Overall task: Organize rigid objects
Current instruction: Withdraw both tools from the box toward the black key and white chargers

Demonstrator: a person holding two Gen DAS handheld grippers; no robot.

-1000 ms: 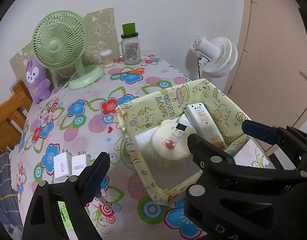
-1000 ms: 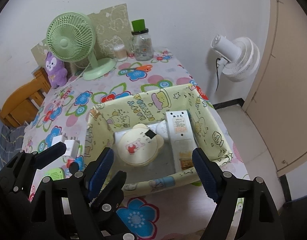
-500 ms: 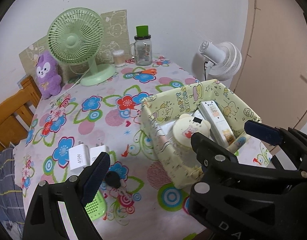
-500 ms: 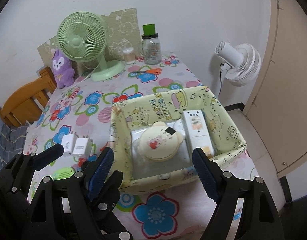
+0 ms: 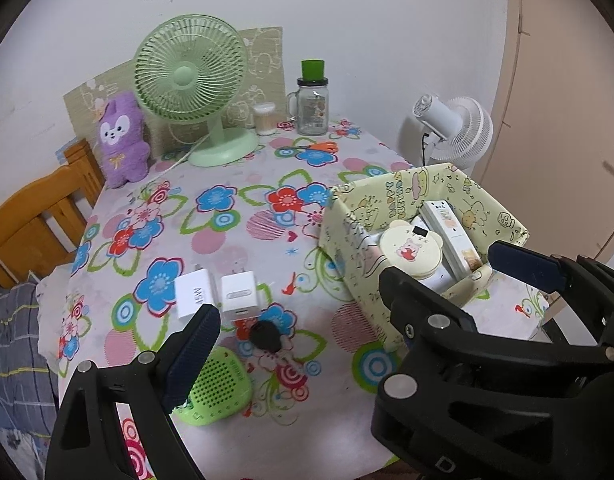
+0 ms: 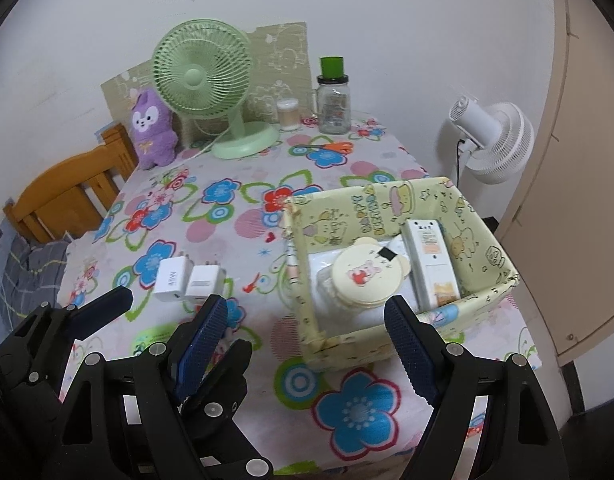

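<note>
Yellow box [image 6: 391,204]: table's right side; print reads "HAPPY BIRTHDAY"
Inside: bear-lid tin [image 6: 367,274], white remote [image 6: 429,260]
Chargers [image 5: 217,292]: two, white, touching, left of box; one reads "MI"
Speaker [image 5: 217,388]: green, near edge
Left gripper [image 5: 347,304]: jaws released, empty
Right gripper [image 6: 305,320]: jaws released, empty

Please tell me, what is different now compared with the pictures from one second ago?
Both views shifted left: the yellow cartoon-print box now sits further right in frame, and the two white chargers, black round object and green perforated speaker came fully into view. Nothing was gripped or released. The left claw and right claw remain open and empty; the objects themselves seem unmoved.
</note>
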